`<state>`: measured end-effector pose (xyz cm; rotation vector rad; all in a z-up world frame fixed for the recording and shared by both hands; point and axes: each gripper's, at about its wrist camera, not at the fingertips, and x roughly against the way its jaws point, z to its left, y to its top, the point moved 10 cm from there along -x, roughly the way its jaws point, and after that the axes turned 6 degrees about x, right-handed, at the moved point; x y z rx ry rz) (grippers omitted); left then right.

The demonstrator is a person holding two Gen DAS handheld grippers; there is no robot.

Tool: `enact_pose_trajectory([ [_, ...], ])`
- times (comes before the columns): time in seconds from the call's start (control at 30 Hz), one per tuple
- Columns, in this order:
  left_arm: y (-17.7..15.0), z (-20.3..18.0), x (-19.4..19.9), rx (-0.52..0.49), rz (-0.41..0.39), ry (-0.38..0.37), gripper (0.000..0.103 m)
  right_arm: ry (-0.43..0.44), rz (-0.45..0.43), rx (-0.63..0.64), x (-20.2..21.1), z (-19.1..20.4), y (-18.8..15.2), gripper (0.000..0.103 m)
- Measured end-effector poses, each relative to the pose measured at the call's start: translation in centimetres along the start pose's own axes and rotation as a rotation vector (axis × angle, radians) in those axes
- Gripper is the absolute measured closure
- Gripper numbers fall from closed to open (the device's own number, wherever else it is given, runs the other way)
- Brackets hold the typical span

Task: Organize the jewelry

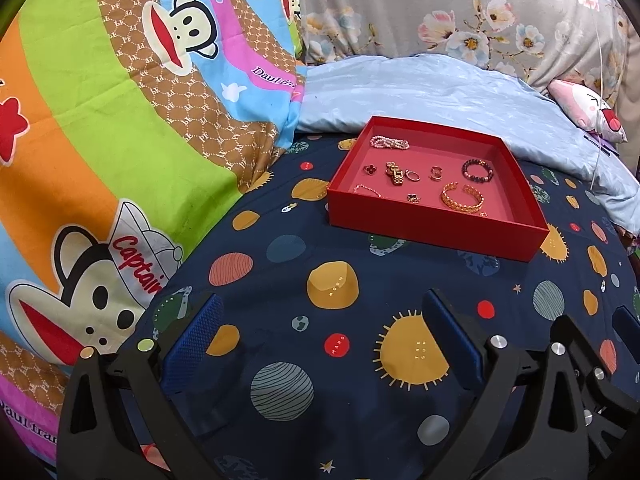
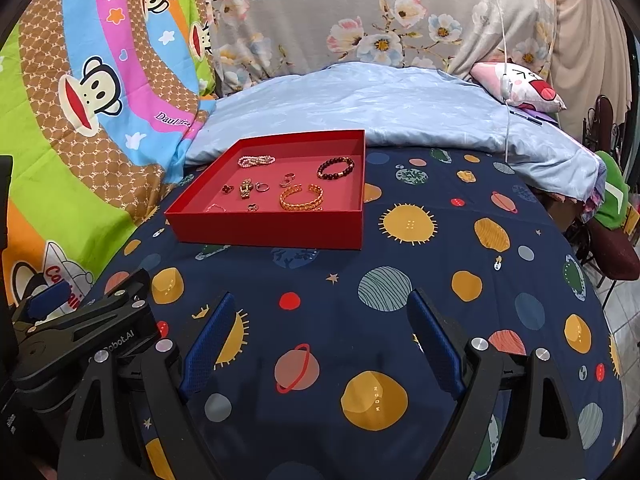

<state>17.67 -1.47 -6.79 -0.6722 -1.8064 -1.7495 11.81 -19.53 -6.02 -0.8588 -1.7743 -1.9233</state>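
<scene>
A red tray [image 1: 432,226] [image 2: 264,228] lies on the navy planet-print sheet. In it are a pink bead bracelet [image 1: 390,143] [image 2: 256,160], a dark bead bracelet [image 1: 477,169] [image 2: 336,168], a gold cuff [image 1: 462,197] [image 2: 301,197], a gold watch piece [image 1: 395,173] [image 2: 245,189], a red clover charm [image 1: 370,168], rings [image 1: 412,175] and a thin chain [image 1: 366,190]. My left gripper [image 1: 320,336] is open and empty, well short of the tray. My right gripper [image 2: 322,334] is open and empty, in front of the tray.
A colourful monkey-print quilt [image 1: 120,140] is heaped on the left. A light blue pillow [image 2: 380,104] lies behind the tray, with a floral cover [image 2: 360,12] beyond. A small pink cushion [image 2: 520,86] sits far right. The bed edge drops at the right.
</scene>
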Motion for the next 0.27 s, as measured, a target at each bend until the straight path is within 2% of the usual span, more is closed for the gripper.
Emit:
enact_pose_trajectory([
  [0.27, 0.21, -0.30, 0.41, 0.002, -0.016, -0.016, 0.006, -0.018, -0.002, -0.003, 0.02, -0.39, -0.02, 0.017],
])
